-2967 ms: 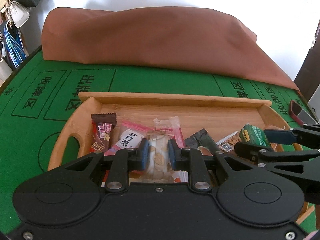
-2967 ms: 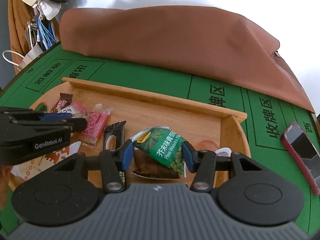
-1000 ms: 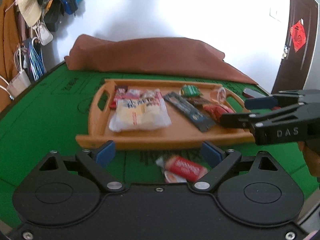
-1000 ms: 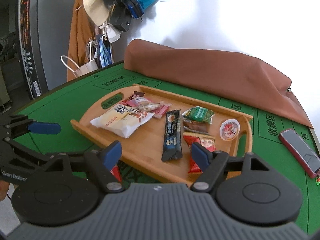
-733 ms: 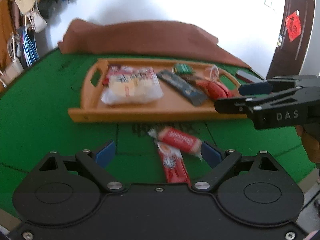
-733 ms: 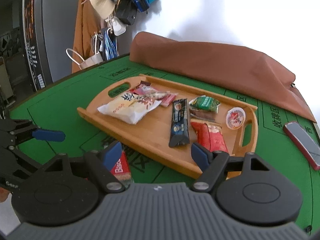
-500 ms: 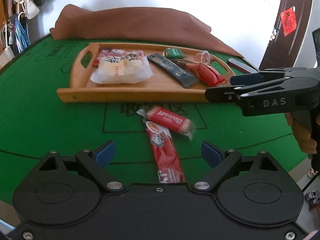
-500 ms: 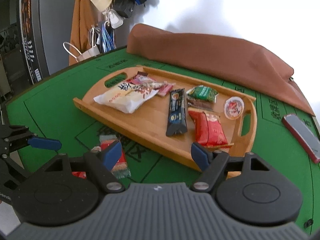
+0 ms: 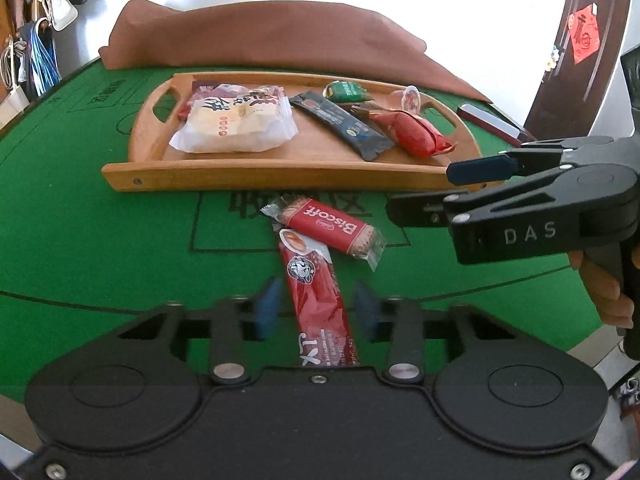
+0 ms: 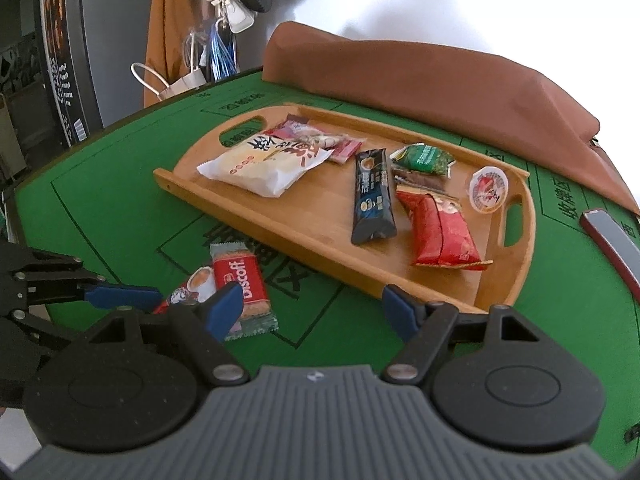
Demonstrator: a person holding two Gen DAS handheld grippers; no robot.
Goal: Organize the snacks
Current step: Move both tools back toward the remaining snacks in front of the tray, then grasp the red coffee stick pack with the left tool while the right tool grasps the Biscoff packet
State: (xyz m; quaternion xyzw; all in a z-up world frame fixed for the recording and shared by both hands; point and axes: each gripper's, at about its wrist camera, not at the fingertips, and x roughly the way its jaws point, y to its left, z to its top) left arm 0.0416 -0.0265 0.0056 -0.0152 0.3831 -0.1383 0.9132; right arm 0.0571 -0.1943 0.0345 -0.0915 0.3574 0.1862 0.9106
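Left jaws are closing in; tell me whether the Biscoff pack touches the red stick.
Touching. The left wrist view shows the Biscoff pack lying across the far end of the red stick, overlapping it.

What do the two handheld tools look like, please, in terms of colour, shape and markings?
Both have black linkage arms, round hubs, silver screws and blue finger pads. The left tool has a smooth black body; the right tool has a ribbed grey body and white "DAS" lettering on its side. A bare hand grips its handle.

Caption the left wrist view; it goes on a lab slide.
Left gripper straddles a long red stick packet lying under a Biscoff biscuit before the wooden tray.
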